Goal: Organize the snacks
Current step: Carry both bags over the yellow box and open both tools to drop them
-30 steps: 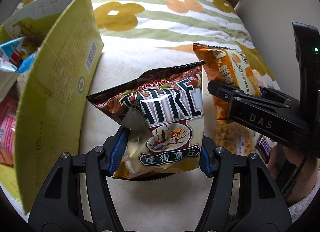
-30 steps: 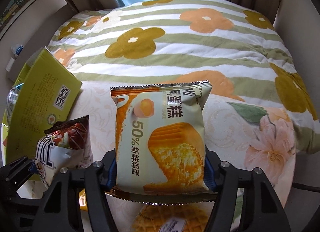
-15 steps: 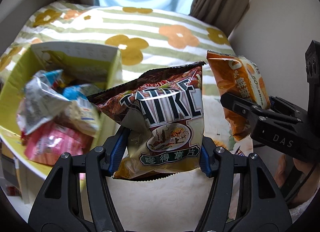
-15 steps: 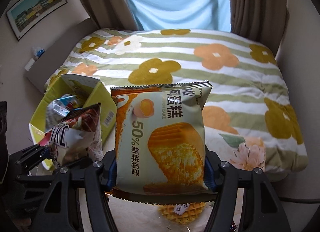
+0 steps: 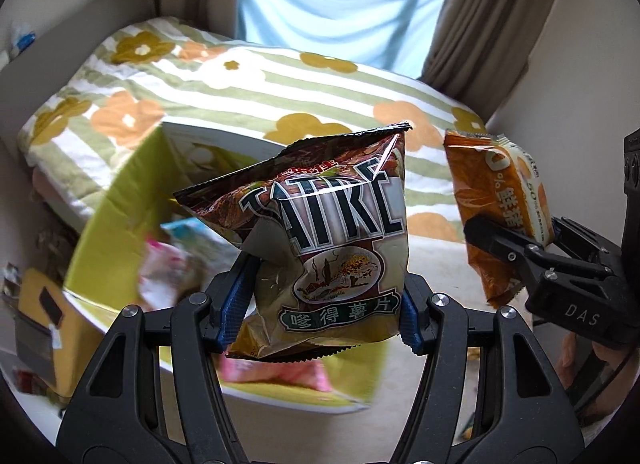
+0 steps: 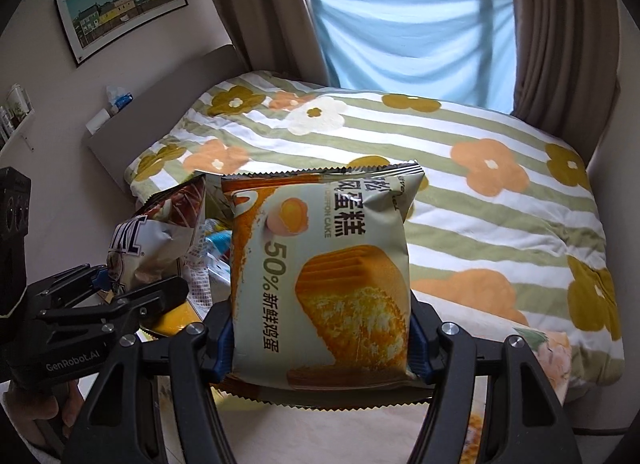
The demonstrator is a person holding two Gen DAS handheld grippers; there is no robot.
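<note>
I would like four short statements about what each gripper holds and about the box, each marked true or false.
1. The left gripper holds a chip bag. True.
2. The right gripper is open with nothing in it. False: its fingers are shut on a cake packet.
3. The green box already contains snacks. True.
4. The chip bag lies flat on the bed. False: it is held up in the air, in front of the box.

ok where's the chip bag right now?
The chip bag is clamped in the left gripper, held above the green box, left of the cake packet in the right gripper.
</note>
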